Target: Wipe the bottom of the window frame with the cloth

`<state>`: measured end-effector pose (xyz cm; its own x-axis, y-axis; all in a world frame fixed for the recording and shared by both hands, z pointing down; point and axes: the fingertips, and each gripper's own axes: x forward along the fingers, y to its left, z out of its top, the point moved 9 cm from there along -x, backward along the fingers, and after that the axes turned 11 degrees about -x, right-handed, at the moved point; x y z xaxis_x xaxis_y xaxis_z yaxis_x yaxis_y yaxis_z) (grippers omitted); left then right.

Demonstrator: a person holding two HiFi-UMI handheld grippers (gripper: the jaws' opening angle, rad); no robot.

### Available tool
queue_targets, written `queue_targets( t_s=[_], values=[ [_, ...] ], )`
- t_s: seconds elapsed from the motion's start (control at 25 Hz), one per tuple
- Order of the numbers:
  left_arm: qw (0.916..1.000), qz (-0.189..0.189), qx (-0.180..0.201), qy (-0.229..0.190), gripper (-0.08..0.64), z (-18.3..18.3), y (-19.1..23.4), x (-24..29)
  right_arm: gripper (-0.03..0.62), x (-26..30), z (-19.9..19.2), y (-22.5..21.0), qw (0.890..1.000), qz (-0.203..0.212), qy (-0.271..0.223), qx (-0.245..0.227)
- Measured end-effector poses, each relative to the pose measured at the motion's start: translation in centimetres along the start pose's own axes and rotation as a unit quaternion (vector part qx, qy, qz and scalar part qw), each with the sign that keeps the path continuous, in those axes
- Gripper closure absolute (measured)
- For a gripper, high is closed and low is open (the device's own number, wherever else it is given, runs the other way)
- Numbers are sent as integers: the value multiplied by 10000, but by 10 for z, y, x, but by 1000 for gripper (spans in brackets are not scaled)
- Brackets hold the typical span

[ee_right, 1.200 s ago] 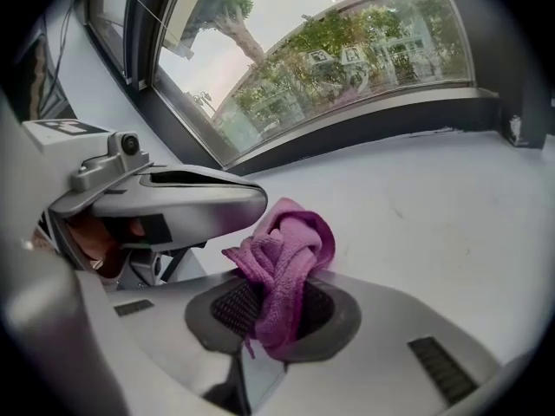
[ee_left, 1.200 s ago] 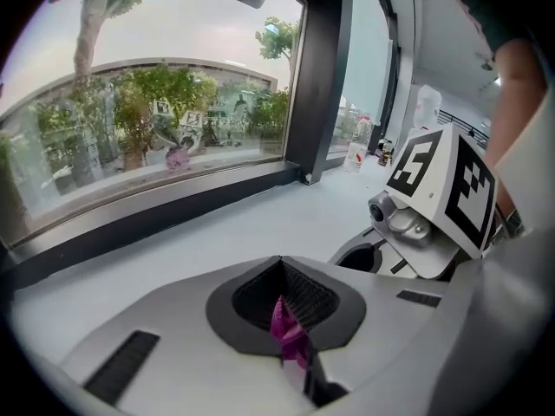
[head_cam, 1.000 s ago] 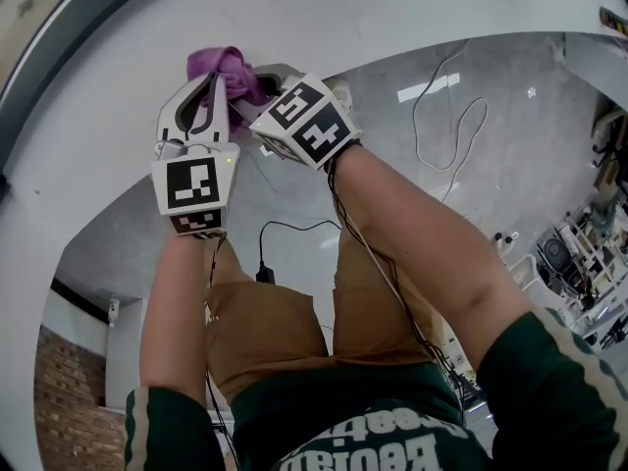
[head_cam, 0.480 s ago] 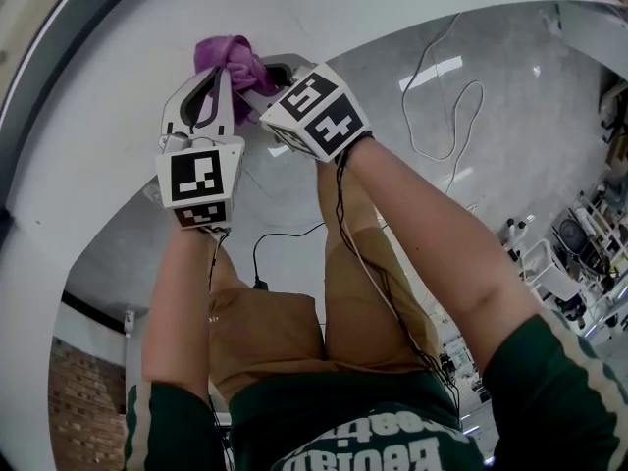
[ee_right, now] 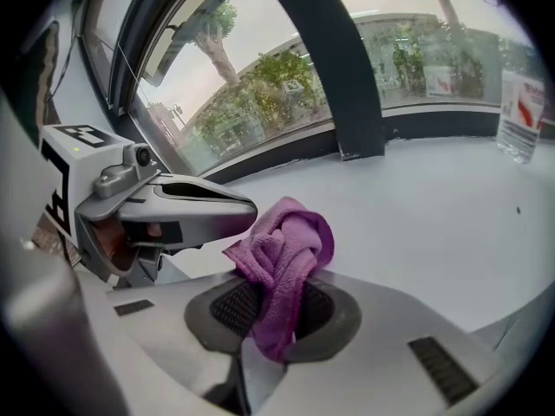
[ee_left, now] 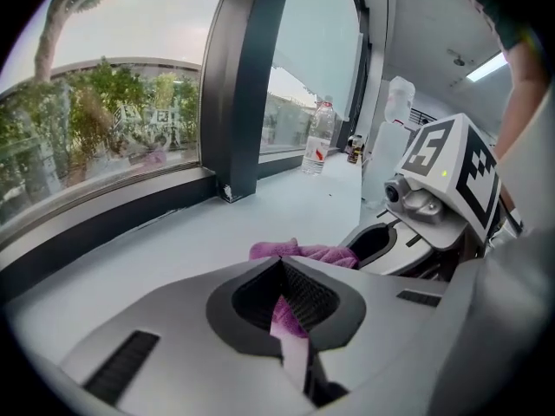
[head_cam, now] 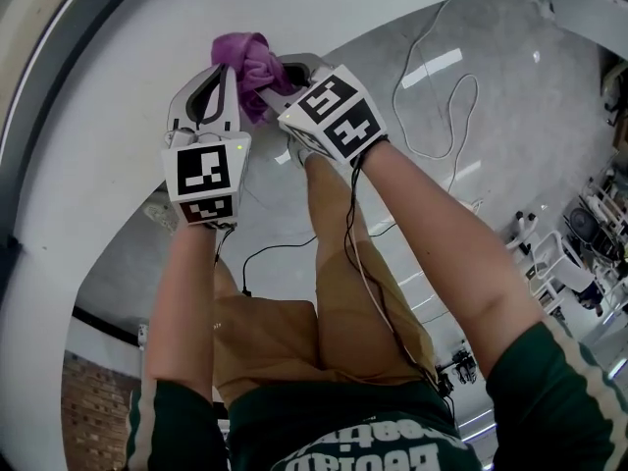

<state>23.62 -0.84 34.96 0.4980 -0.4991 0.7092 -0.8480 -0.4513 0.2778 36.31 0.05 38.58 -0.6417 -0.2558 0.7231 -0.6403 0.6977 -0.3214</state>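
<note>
Jaws of the left gripper [ee_left: 280,267] and the right gripper [ee_right: 277,295] both pinch one bunched purple cloth [head_cam: 245,55] over the white sill [ee_right: 425,206].

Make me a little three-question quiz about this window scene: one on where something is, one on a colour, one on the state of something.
1. Where does the plastic bottle stand?
A. On the white sill beside the window glass
B. On the floor
C. On a chair

2. What colour is the cloth?
A. Yellow
B. Purple
C. White

3. How are the jaws of the right gripper?
A. Wide apart and empty
B. Shut on the cloth
C. Shut on the bottle

Answers:
1. A: the left gripper view shows it upright on the sill, near the dark frame post.
2. B: it reads purple in all three views.
3. B: the right gripper view shows the cloth pinched between the closed jaws.
</note>
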Motion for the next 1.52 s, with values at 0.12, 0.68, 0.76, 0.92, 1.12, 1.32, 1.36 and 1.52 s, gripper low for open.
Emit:
queue_targets(
  t_s=[0.12, 0.68, 0.76, 0.92, 1.12, 1.32, 1.36, 1.52],
  values=[
    [9999, -100, 58, -7, 552, 6, -11, 12, 523, -11, -6, -14, 9999, -140, -32, 75],
    [9993, -344, 106, 31, 552, 17, -46, 41, 523, -43, -19, -59, 9989, -458, -42, 4],
    [9993, -356, 87, 41, 552, 17, -48, 43, 522, -48, -22, -66, 9985, -539, -59, 67],
    [9992, -386, 50, 77, 552, 16, -52, 43, 523, -49, -23, -66, 9983, -564, -74, 109],
    [9993, -363, -41, 37, 552, 18, -46, 42, 523, -43, -18, -66, 9980, -603, -95, 137],
    [9996, -270, -65, -42, 552, 23, -28, 38, 523, -35, -7, -68, 9973, -692, -120, 208],
    [9997, -242, -66, -67, 552, 26, -23, 38, 523, -32, -3, -70, 9973, -694, -125, 210],
    [9996, -107, -126, -210, 552, 44, 0, 41, 523, -15, 19, -81, 9974, -687, -164, 132]
  ],
)
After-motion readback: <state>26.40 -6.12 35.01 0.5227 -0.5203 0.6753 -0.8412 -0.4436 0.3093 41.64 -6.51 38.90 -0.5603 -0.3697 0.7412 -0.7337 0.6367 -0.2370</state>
